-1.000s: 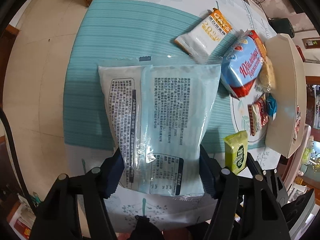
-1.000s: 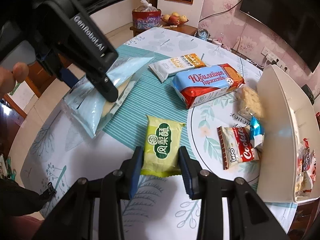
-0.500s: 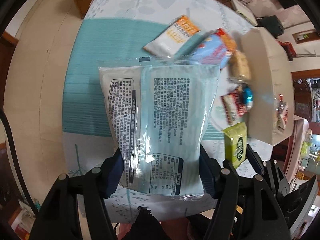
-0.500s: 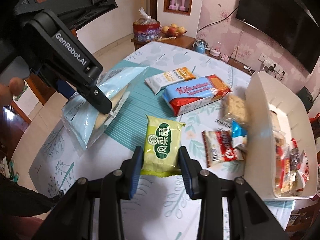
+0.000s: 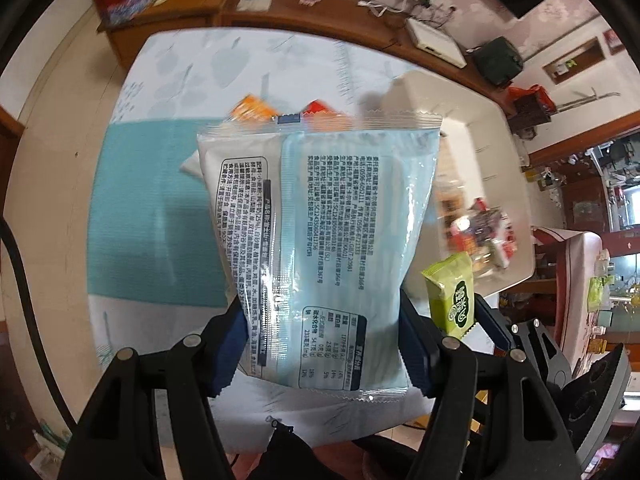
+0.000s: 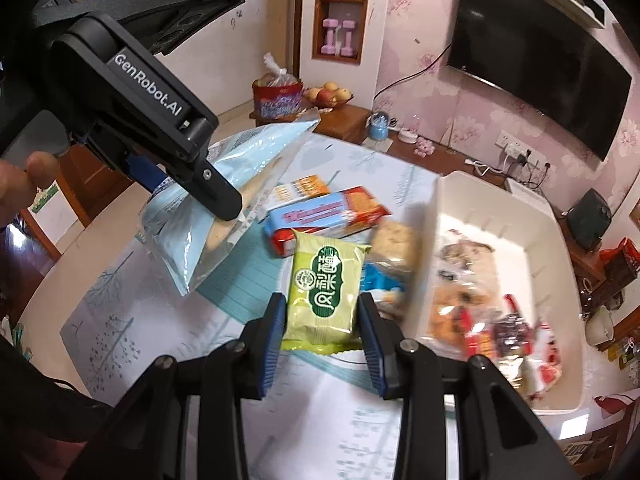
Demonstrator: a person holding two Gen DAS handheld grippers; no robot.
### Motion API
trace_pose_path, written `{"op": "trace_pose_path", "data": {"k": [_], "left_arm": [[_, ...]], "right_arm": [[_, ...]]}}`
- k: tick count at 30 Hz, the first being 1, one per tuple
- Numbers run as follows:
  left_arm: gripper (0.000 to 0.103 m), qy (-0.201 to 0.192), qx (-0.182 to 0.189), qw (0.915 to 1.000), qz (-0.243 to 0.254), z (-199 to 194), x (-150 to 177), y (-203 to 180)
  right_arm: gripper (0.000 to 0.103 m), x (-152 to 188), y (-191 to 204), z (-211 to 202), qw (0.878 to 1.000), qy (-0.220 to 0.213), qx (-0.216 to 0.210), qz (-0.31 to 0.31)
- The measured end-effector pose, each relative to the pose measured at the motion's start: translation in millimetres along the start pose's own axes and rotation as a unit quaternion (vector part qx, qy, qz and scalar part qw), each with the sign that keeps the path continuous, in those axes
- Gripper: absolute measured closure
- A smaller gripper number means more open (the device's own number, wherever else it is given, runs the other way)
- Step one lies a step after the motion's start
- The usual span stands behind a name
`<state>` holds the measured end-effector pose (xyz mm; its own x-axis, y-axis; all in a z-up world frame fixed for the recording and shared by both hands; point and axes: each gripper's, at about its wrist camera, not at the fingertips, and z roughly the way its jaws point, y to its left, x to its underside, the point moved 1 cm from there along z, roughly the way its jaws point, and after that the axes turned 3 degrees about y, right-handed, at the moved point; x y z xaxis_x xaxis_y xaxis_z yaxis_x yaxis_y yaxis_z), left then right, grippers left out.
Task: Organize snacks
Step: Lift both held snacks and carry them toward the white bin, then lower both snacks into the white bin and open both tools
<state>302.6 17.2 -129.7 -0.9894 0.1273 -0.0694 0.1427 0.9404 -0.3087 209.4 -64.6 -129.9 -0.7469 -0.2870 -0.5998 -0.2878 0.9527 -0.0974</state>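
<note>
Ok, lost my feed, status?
Left hand-held gripper shut on blue bag. Right hand-held gripper shut on green snack. Bin nearby, unobstructed.

A pale blue bag (image 5: 320,248) is showing black print; a green packet (image 6: 326,284) is bearing dark green characters — the tablecloth (image 5: 160,216) is showing teal stripes, the bin (image 6: 532,240) cream.

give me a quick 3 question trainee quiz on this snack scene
1. True or false: the left claw grips a pale blue bag.
2. What does the right claw hold? A) green packet B) red biscuit pack C) nothing
3. Fill in: the white bin already holds some ____.

Key: 1 true. 2 A, the green packet. 3 snacks.
</note>
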Motion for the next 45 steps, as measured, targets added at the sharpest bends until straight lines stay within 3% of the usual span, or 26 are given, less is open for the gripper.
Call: {"op": "trace_pose_path", "data": {"k": [11, 25, 33, 38, 44, 45], "left_arm": [[0.037, -0.033, 0.023, 0.9987, 0.032, 2.3, -23.3, -101.2], [0.036, -0.076, 0.015, 0.9947, 0.068, 36.2, -70.0, -196.1], [0.036, -0.102, 0.017, 0.9907, 0.088, 66.1, -89.5, -227.4], [0.034, -0.098, 0.006, 0.991, 0.091, 83.5, -101.3, -234.9], [0.024, -0.117, 0.006, 0.9902, 0.077, 84.4, -109.2, -231.8], [0.024, -0.119, 0.006, 0.9901, 0.075, 83.7, -109.8, -230.0]], "right_arm": [[0.066, 10.6, -85.0, -19.9, 1.0, -0.014, 0.028, 0.002], [0.066, 16.0, -185.4, -13.3, 0.996, -0.038, 0.073, 0.016], [0.066, 21.0, -228.0, 9.2, 0.994, -0.045, 0.086, 0.041], [0.066, 24.2, -240.9, 25.5, 0.994, -0.033, 0.091, 0.048], [0.059, 24.1, -249.9, 34.8, 0.994, -0.023, 0.088, 0.061], [0.054, 24.1, -250.7, 34.5, 0.994, -0.025, 0.087, 0.063]]}}
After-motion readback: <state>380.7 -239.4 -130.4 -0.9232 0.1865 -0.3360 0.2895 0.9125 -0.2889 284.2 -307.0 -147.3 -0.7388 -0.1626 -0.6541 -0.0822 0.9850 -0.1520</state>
